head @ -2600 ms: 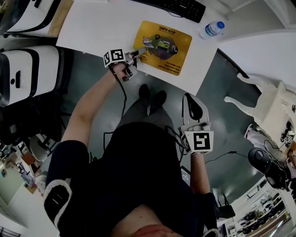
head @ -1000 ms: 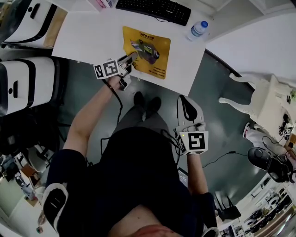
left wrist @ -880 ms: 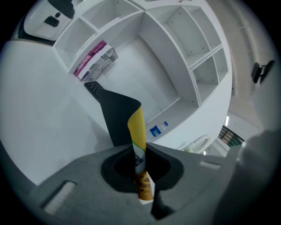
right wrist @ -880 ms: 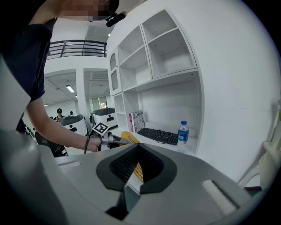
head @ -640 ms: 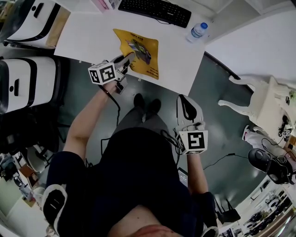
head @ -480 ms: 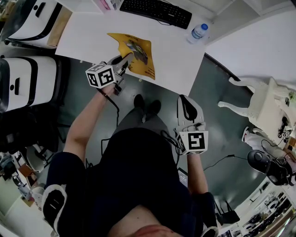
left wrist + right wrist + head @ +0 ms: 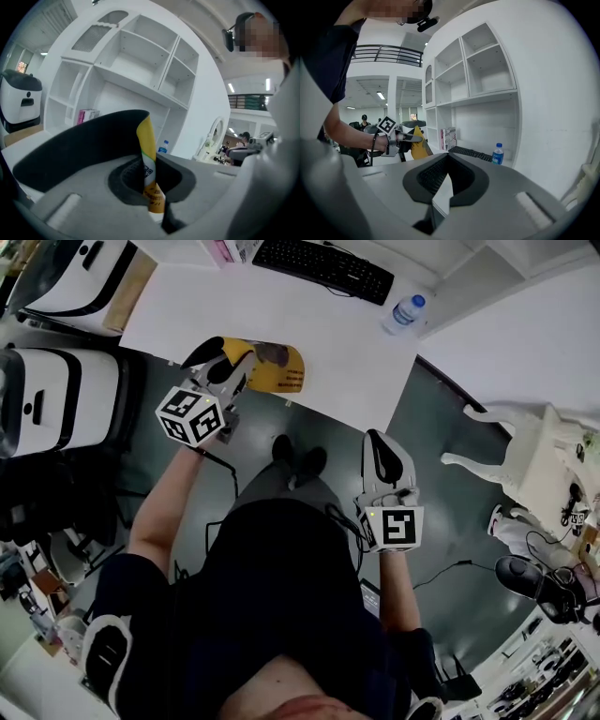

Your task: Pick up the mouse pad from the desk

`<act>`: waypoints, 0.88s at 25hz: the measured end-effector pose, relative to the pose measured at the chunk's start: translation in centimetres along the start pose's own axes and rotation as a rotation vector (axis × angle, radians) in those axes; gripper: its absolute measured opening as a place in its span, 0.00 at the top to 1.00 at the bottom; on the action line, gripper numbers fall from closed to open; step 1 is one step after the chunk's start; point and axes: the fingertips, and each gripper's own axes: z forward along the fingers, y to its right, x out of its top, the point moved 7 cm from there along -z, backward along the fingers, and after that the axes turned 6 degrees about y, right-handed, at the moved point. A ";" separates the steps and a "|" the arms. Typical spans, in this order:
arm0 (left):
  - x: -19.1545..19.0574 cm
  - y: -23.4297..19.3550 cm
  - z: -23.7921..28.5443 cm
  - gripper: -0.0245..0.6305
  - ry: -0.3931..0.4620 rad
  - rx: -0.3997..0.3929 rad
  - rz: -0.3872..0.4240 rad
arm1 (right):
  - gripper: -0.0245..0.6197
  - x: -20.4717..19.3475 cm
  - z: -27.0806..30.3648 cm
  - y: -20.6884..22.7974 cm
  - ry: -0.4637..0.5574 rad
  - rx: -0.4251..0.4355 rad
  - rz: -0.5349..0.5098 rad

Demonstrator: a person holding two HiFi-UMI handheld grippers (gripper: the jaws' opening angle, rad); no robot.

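Observation:
The yellow printed mouse pad [image 7: 270, 368] hangs in the air over the near edge of the white desk [image 7: 328, 348], curled so that its black underside shows. My left gripper [image 7: 242, 362] is shut on the pad's edge. In the left gripper view the pad [image 7: 147, 140] stands pinched upright between the jaws of that gripper [image 7: 152, 187], and its black back arches away to the left. My right gripper [image 7: 380, 451] is held low beside the person's body, away from the desk, jaws together and empty. From the right gripper view the pad [image 7: 418, 148] shows far off to the left.
A black keyboard [image 7: 323, 266] and a water bottle [image 7: 403, 313] lie at the desk's far side, with a pink box [image 7: 223, 249] at the back. White machines [image 7: 56, 395] stand to the left, a white chair [image 7: 525, 456] to the right. White shelves [image 7: 487, 70] rise behind the desk.
My left gripper has risen and rolled, pulling the pad off the desk towards the near edge. The pad has gone from flat to curled and hanging. The right gripper has hardly moved.

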 end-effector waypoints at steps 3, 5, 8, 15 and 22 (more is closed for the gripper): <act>1.3 0.7 -1.8 0.94 0.026 0.021 0.057 | 0.96 0.8 0.1 -0.2 0.016 0.008 -0.017; 2.2 1.3 -3.0 0.94 0.046 0.032 0.085 | 0.96 1.3 0.0 -0.4 0.018 0.010 -0.026; 3.6 2.3 -4.7 0.94 0.066 0.053 0.160 | 0.96 1.7 -0.1 -0.5 0.028 0.009 -0.034; 5.9 4.0 -8.3 0.94 0.107 0.105 0.307 | 0.96 3.2 -0.5 -1.4 0.066 0.010 -0.070; 7.0 6.2 -11.9 0.94 0.175 0.181 0.473 | 0.96 4.5 -1.4 -2.3 0.115 0.011 -0.106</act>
